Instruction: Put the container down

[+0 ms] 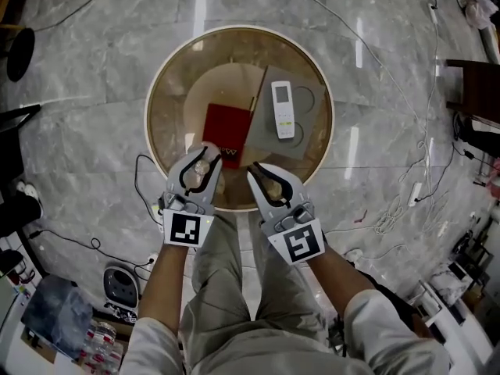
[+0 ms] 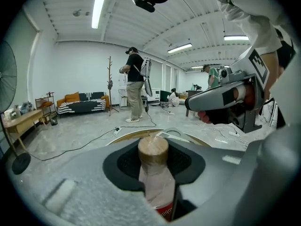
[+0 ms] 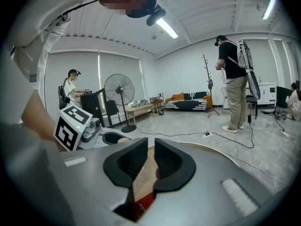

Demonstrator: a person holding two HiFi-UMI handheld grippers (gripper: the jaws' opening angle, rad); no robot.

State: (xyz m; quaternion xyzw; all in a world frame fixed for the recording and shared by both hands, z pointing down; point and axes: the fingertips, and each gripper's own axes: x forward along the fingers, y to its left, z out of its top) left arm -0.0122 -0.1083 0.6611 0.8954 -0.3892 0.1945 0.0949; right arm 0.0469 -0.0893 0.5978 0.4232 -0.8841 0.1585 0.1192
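Scene: A person stood over a round tabletop (image 1: 168,100) with a gripper in each hand.
Left gripper (image 1: 201,162): It was clamped round the neck of a bottle (image 2: 154,178), whose tan cap (image 2: 153,149) stood up between the jaws.
Bottle: It was clear with a red label and was held upright over the near edge of the tabletop. No view showed whether its base touched the wood.
Right gripper (image 3: 147,161): Its jaws were almost together, pinching a thin tan thing (image 3: 141,187) with a red label. What it was could not be told.
On the tabletop: A red book (image 1: 225,135) lay just beyond the left gripper, with a grey mat (image 1: 262,135) beside it and a remote (image 1: 283,109) on the mat.
Step in hand: The bottle appeared to be the container. It was gripped and poised for setting down, and had not yet been let go.
Next move: The left gripper would likely need to lower the bottle upright onto bare wood short of the red book. Once the base sat flat, the jaws would spread and draw back level, so the neck was not tipped.
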